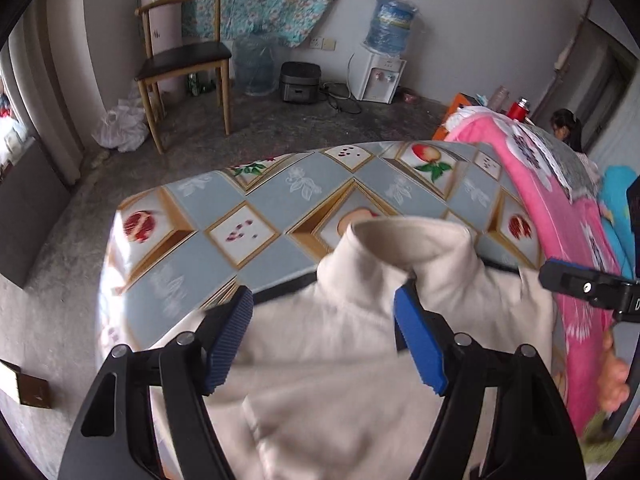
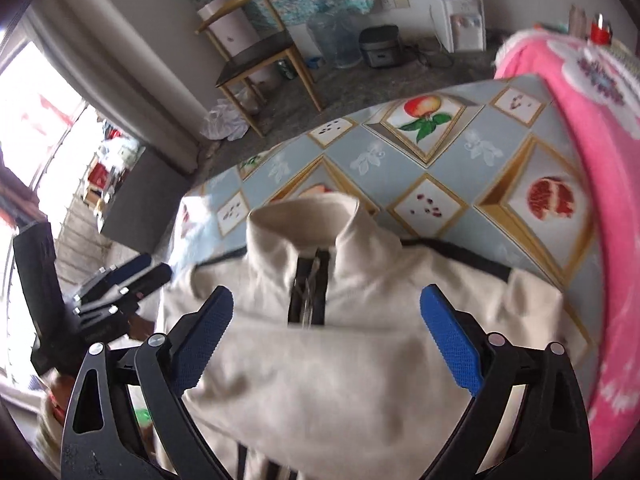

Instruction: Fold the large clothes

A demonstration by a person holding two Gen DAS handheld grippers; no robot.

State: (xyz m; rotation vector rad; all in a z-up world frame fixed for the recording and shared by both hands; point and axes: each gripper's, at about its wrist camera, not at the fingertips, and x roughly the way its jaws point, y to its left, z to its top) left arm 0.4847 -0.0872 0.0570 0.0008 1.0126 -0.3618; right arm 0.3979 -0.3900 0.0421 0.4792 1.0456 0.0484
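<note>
Two claws spread wide, empty | left claw [image 1: 324,332], right claw [image 2: 326,340] above cream jacket [image 2: 320,380] | jacket on table [image 1: 280,208]

A wooden chair [image 1: 184,60] stands by the far wall, near a water dispenser [image 1: 382,76] and what looks like a rice cooker [image 1: 300,82].

L gripper [image 1: 324,340] points down at a slant, jaws wide apart. Its blue pads [image 1: 230,340] don't press on anything. R gripper [image 2: 328,344] points down the same way, jaws even wider, pads [image 2: 452,344] free too. In the R cam the L gripper [image 2: 120,284] shows at the left edge, seen from the side. In the L cam the R gripper's black tip [image 1: 584,288] pokes in at the right, w/ a hand [image 1: 614,376] just under it.
</note>
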